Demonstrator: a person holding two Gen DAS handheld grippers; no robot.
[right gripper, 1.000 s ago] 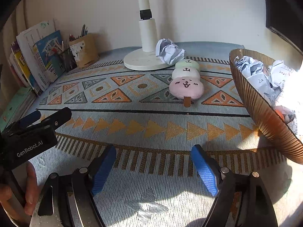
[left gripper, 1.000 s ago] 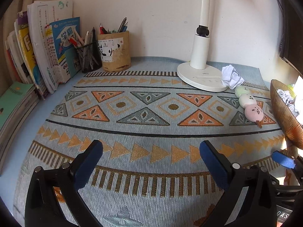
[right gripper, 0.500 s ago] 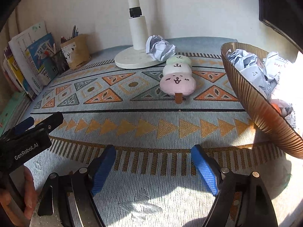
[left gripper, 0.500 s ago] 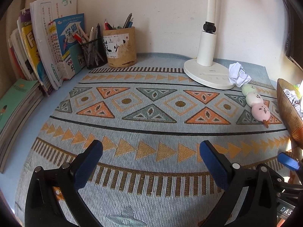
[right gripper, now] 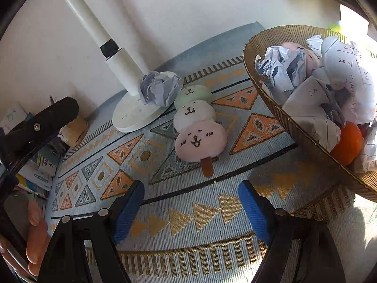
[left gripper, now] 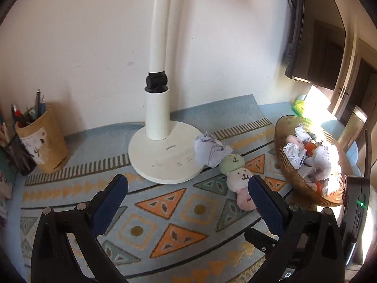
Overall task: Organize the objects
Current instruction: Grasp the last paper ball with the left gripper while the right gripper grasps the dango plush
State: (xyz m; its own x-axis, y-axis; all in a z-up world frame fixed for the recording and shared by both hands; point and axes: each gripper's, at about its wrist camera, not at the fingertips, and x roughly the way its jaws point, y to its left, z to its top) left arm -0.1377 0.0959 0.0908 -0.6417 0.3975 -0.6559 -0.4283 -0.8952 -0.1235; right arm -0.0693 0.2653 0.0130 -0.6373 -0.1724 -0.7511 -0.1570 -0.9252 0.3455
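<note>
In the left wrist view, the left gripper (left gripper: 186,200) fills the lower part of the frame with its blue pads spread wide and nothing between them, above the patterned woven mat (left gripper: 165,214). At centre stands the white desk lamp (left gripper: 162,155) on its round base. A crumpled paper ball (left gripper: 211,151) lies on the right edge of that base, touching the green end of the three-ball dango plush (left gripper: 235,174), which stretches down and right until its pink end is hidden behind the right-hand finger. At the right of the frame sits a ribbed amber bowl (left gripper: 289,176) filled with crumpled papers and something orange. At the left edge a brown paper pen holder (left gripper: 44,143) stands against the wall.

In the right wrist view, the right gripper (right gripper: 190,214) is likewise wide apart and empty at the bottom centre. The dango plush (right gripper: 198,127) lies just above it at mid-frame, brown stick pointing toward the jaws, with the paper ball (right gripper: 160,87) beyond it against the lamp (right gripper: 132,115). The bowl (right gripper: 294,122) takes up the upper right. At the lower left edge, a person's fingers (right gripper: 35,238) wrap the other gripper's black body.
</note>
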